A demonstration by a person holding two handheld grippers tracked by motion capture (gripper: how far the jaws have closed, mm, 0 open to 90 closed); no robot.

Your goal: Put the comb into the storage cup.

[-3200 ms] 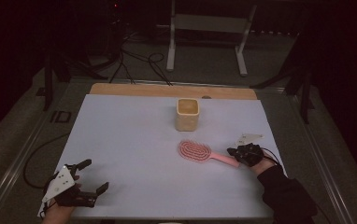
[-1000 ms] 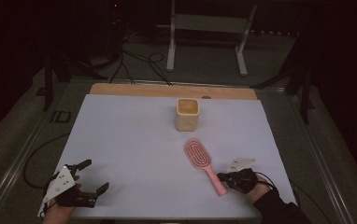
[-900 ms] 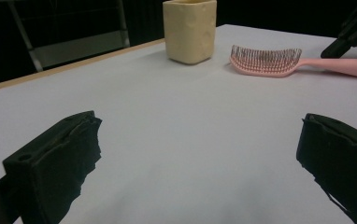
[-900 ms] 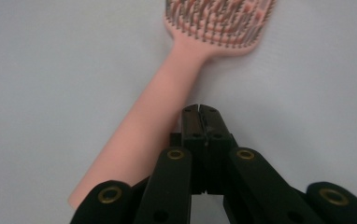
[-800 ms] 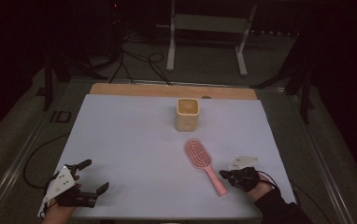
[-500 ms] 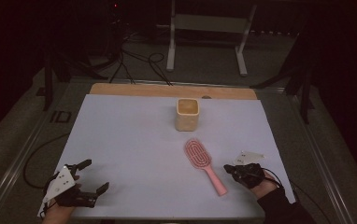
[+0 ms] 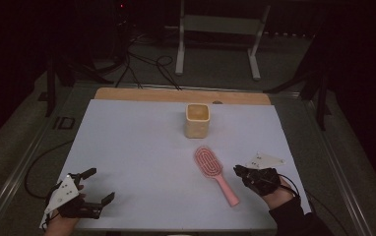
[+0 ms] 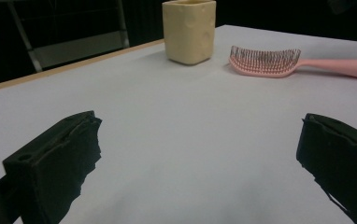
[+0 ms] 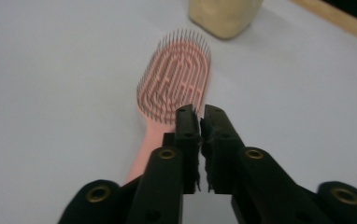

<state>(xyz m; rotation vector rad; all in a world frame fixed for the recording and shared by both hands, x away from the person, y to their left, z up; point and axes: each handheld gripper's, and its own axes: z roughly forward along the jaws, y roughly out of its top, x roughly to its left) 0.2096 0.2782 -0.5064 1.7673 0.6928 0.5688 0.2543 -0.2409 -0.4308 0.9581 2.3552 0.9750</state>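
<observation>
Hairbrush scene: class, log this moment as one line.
hairbrush: flat on table, bristles up, unheld | right hand-held gripper: beside handle, jaws nearly shut, empty | left hand-held gripper: open, idle

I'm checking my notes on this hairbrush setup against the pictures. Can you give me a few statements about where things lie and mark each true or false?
1. The pink hairbrush lies flat on the table with its bristles up. True.
2. The hairbrush stands inside the yellow cup. False: it lies on the table, nearer the person than the cup and apart from it.
3. The left claw has its jaws wide apart with nothing between them. True.
4. The right claw grips the hairbrush handle. False: its jaws are almost together with nothing between them, above the handle.
5. The cup lies tipped on its side. False: it stands upright.
</observation>
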